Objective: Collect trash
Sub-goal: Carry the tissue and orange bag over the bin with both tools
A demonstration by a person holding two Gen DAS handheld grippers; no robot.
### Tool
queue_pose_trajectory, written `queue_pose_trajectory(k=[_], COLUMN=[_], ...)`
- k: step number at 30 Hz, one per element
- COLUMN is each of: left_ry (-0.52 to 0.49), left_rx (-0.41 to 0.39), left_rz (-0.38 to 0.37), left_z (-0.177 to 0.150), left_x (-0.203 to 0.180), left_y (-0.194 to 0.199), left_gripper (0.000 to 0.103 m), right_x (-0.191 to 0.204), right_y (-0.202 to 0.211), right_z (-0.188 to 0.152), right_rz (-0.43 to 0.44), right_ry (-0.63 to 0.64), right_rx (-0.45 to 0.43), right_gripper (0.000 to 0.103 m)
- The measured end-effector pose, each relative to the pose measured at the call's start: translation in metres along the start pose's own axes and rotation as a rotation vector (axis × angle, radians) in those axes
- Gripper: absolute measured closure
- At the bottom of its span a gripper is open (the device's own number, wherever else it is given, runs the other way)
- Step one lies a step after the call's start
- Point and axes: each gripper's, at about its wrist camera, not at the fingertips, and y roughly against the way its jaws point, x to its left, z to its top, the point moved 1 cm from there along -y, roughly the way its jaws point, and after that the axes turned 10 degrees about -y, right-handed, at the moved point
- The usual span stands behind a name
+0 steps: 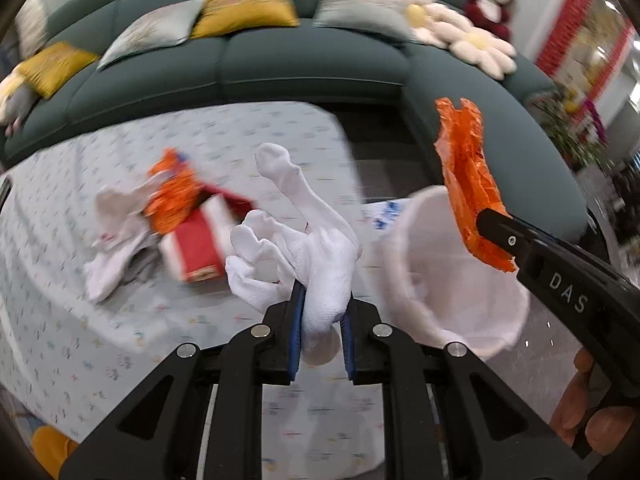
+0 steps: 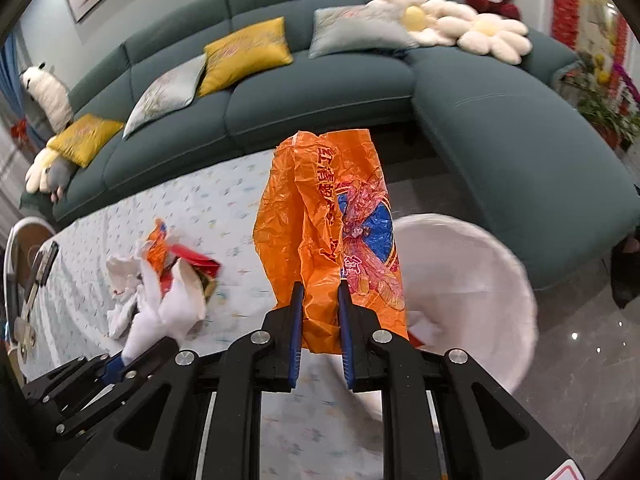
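I have both grippers raised over the table (image 1: 60, 320), which is covered in a pale patterned cloth. My left gripper (image 1: 322, 300) has its jaws clamped on a wad of white tissue (image 1: 304, 240) that sticks up and forward from the blue pads. My right gripper (image 2: 320, 300) has its jaws pressed on a crumpled orange plastic wrapper (image 2: 332, 220) with blue and red print; the wrapper stands upright above the pads. Just to the right of both, beside the table's edge, sits a bin lined with a white bag (image 2: 480, 280), its mouth open towards me, with some scraps inside. More trash lies on the table to the left: a red and white carton (image 1: 200, 240), white tissues and another orange scrap heaped together. A green sofa (image 2: 320, 92) with cushions runs behind.
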Motion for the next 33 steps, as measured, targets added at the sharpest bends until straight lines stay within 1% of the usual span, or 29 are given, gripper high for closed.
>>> queue_pose_trajectory(k=[3, 7, 11, 13, 17, 23, 26, 30, 33], left_ry=[-0.052, -0.114, -0.177, -0.199, -0.221, -0.252, -0.263, -0.249, -0.235], left_rx=[-0.010, -0.014, -0.007, -0.004, 0.011, 0.032, 0.032, 0.022, 0.014], left_rz=[-0.034, -0.071, -0.094, -0.106, -0.130, -0.138, -0.133, -0.123, -0.120], left_z=[0.008, 0.015, 0.020, 0.022, 0.024, 0.028, 0.028, 0.029, 0.032], left_x=[-0.032, -0.071, -0.106, -0.121, -0.142, -0.164, -0.171, -0.172, -0.168], left_y=[0.002, 0.001, -0.005, -0.010, -0.018, -0.030, -0.035, -0.039, -0.039], left_gripper=[0.087, 0.087, 0.087, 0.087, 0.085, 0.083, 0.076, 0.054, 0.049], right_x=[-0.033, -0.064, -0.100, -0.111, -0.130, -0.149, -0.157, -0.161, -0.162], right_y=[0.019, 0.032, 0.041, 0.042, 0.042, 0.038, 0.036, 0.029, 0.028], right_z=[0.000, -0.001, -0.003, -0.004, -0.008, -0.013, -0.014, -0.014, -0.013], right_rz=[-0.028, -0.060, -0.086, -0.093, -0.098, -0.100, -0.099, -0.100, -0.099], right_ry=[-0.033, -0.064, -0.104, -0.118, -0.147, -0.185, -0.197, -0.205, -0.207], right_rx=[-0.028, -0.051, -0.060, -0.061, -0.062, -0.056, -0.053, -0.045, -0.042], right_gripper=[0.088, 0.088, 0.088, 0.088, 0.088, 0.088, 0.088, 0.088, 0.087])
